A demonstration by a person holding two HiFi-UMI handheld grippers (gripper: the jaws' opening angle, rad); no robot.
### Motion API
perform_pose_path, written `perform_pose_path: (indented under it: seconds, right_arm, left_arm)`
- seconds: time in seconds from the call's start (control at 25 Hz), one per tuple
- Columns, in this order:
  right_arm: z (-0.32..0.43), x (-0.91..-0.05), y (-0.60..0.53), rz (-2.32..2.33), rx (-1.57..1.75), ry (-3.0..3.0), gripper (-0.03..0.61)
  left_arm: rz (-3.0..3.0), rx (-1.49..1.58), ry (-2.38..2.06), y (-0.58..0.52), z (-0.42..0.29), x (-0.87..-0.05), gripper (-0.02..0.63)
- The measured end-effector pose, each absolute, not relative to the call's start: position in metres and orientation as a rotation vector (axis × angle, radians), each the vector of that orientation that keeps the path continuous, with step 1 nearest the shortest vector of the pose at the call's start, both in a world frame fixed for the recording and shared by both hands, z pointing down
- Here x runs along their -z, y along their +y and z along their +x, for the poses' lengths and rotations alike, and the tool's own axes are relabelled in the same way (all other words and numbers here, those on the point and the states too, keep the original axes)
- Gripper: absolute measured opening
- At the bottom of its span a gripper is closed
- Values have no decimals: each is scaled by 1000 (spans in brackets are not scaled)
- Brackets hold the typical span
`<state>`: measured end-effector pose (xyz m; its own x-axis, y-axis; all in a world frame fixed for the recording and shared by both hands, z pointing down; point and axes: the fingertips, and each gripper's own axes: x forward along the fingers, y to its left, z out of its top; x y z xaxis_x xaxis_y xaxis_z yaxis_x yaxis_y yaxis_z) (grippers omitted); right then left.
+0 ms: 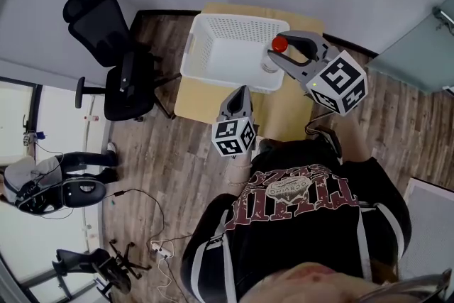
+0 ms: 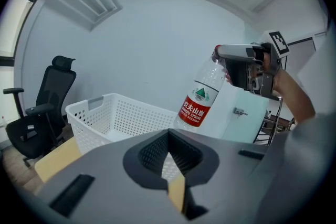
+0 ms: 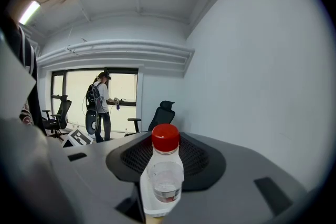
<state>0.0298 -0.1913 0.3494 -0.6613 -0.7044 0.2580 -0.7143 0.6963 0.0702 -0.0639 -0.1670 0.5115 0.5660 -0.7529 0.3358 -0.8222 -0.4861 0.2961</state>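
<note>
One water bottle hangs clamped in the right gripper, above the white basket, not inside; left gripper closed, empty.

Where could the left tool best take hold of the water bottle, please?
I'd grip the water bottle round its labelled midsection, coming side-on below the right tool, which clamps its neck. The body hangs tilted and free above the basket; the left tool, now shut, must open first.
</note>
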Motion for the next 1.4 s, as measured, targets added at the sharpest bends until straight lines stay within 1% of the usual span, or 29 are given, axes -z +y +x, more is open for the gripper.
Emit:
perform_pose_path:
  seconds: [0.68, 0.88, 1.4]
  right_arm:
    - [62, -339, -179, 1243, -63, -2581, 166]
    - [82, -346, -177, 1282, -88, -2552, 164]
    - [95, -382, -193, 1338, -173, -2470, 164]
  left_arm:
    - [2403, -241, -1207, -163, -42, -510, 48]
    - [2418, -255, -1177, -163, -28, -511, 48]
    - [2423, -308, -1129, -170, -25, -517, 48]
